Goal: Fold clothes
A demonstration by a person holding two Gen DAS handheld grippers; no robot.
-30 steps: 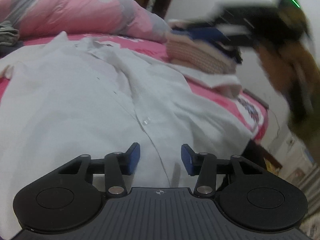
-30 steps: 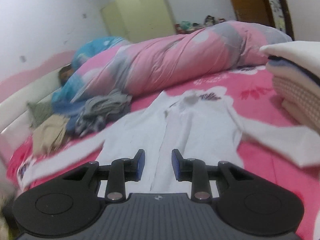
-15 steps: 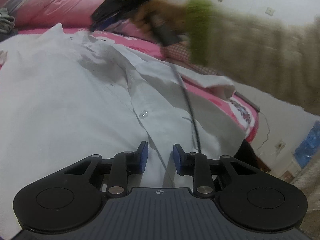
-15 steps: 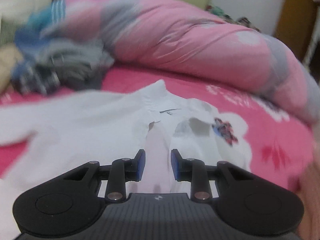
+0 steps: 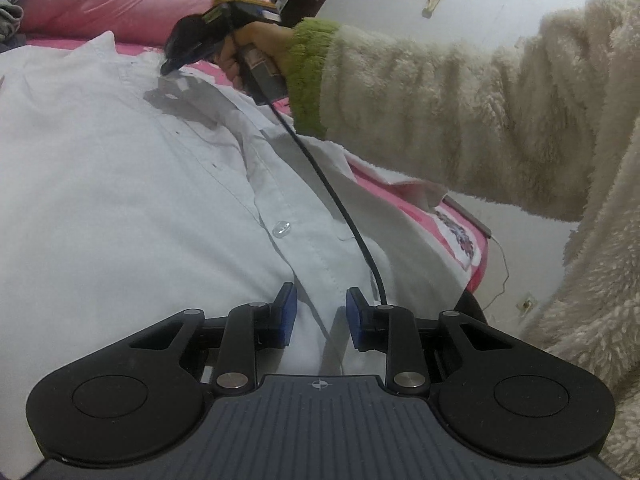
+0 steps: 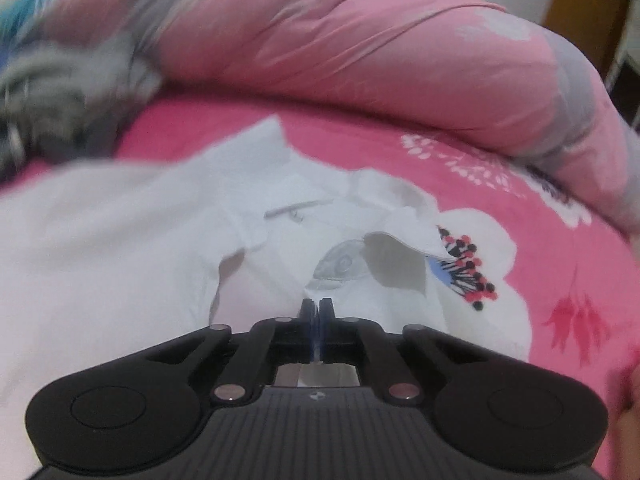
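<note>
A white button-up shirt [image 5: 120,200] lies spread front-up on the pink bed. My left gripper [image 5: 318,312] hovers low over its bottom hem. Its blue pads stand apart on either side of the button placket without pressing it, and a clear button [image 5: 280,229] lies just ahead. Across the shirt, a hand in a fluffy cream sleeve [image 5: 440,120] holds my right gripper [image 5: 168,68], tip down on the cloth by the collar. In the right wrist view that gripper [image 6: 318,308] is shut, its pads pinched on the shirt [image 6: 120,260] at the front opening just below the collar.
A rolled pink-and-grey quilt [image 6: 360,40] lies along the far side of the bed. A heap of grey clothes [image 6: 60,92] sits at its left. The right gripper's black cable [image 5: 340,208] trails over the shirt. The bed's right edge [image 5: 476,248] drops to the floor.
The right gripper swung in from the bed's right side, came down to the collar and shut. The left gripper's pads narrowed and sank slightly toward the hem.
</note>
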